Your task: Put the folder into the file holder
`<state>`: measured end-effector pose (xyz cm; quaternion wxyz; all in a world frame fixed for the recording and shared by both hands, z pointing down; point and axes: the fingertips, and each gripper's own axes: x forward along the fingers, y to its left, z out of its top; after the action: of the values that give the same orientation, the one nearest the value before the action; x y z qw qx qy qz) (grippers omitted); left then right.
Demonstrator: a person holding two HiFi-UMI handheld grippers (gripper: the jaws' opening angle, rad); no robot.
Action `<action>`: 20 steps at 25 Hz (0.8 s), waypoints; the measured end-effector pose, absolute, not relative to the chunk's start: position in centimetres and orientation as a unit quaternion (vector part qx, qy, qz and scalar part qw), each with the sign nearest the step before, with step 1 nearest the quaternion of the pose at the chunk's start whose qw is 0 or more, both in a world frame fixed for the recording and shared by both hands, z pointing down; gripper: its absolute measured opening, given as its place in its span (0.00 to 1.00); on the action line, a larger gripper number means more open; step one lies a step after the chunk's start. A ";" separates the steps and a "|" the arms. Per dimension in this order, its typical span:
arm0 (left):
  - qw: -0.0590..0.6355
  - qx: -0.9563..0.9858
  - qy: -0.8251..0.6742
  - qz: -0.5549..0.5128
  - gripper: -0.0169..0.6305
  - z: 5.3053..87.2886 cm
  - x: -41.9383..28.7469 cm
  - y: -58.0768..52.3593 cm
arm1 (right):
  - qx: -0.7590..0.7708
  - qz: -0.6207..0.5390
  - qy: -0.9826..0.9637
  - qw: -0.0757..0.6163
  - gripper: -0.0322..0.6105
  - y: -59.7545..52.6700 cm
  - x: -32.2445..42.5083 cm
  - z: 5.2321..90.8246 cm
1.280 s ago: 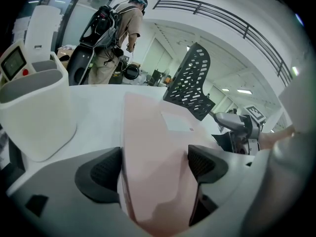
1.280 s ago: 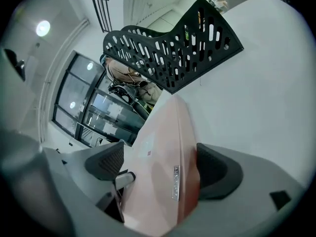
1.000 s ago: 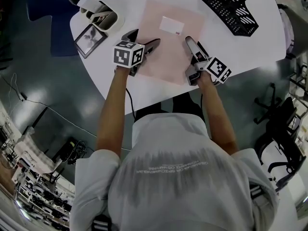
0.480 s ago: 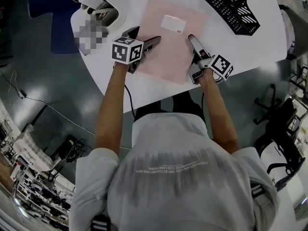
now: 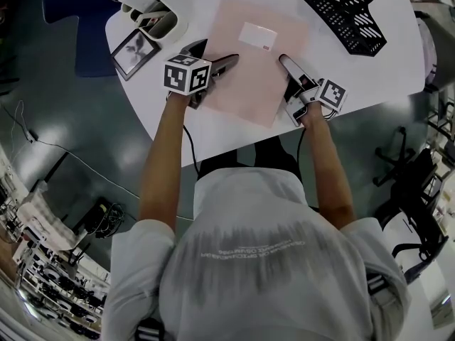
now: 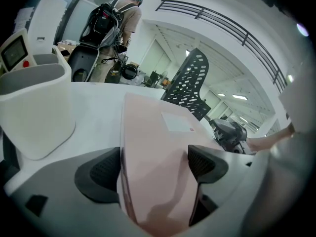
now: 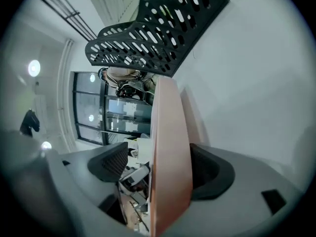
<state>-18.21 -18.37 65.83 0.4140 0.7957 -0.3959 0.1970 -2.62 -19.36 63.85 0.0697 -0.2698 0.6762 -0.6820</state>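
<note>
On your right gripper (image 5: 286,64) the jaws are closing round the three-o'clock edge of the pale pink card folder (image 5: 254,68), while your left gripper (image 5: 217,54) jaws stand open, so a lift looks near.

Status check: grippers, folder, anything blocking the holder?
Left gripper open, folder edge between jaws. Right gripper closing over opposite edge, not clamped. Folder on table, outside file holder. Nothing between them.

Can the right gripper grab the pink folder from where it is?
Probably yes: the edge of the pink folder sits between the closing jaws of the right gripper, and nothing seems to block it.
</note>
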 end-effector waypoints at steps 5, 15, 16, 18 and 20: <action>0.415 0.799 -0.389 0.194 0.69 65.7 -18.1 -18.3 | -0.199 -0.696 0.687 0.063 0.57 -17.6 -4.9 63.7; 0.418 0.801 -0.386 0.189 0.69 65.6 -18.2 -18.2 | -0.163 -0.708 0.685 0.042 0.41 -17.5 -5.7 64.3; 0.417 0.801 -0.385 0.190 0.69 65.5 -18.2 -18.1 | -0.159 -0.709 0.686 0.038 0.41 -17.5 -5.8 64.2; 0.416 0.803 -0.383 0.190 0.69 65.5 -18.2 -18.1 | -0.150 -0.710 0.688 0.031 0.40 -17.4 -6.1 64.1; 0.414 0.805 -0.380 0.190 0.69 65.5 -18.1 -18.0 | -0.140 -0.710 0.690 0.018 0.39 -17.3 -6.4 64.2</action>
<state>-18.08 -18.05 65.48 0.4141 0.8050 -0.3799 0.1903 -6.40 -17.34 64.17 0.0183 -0.1400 0.6903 -0.7096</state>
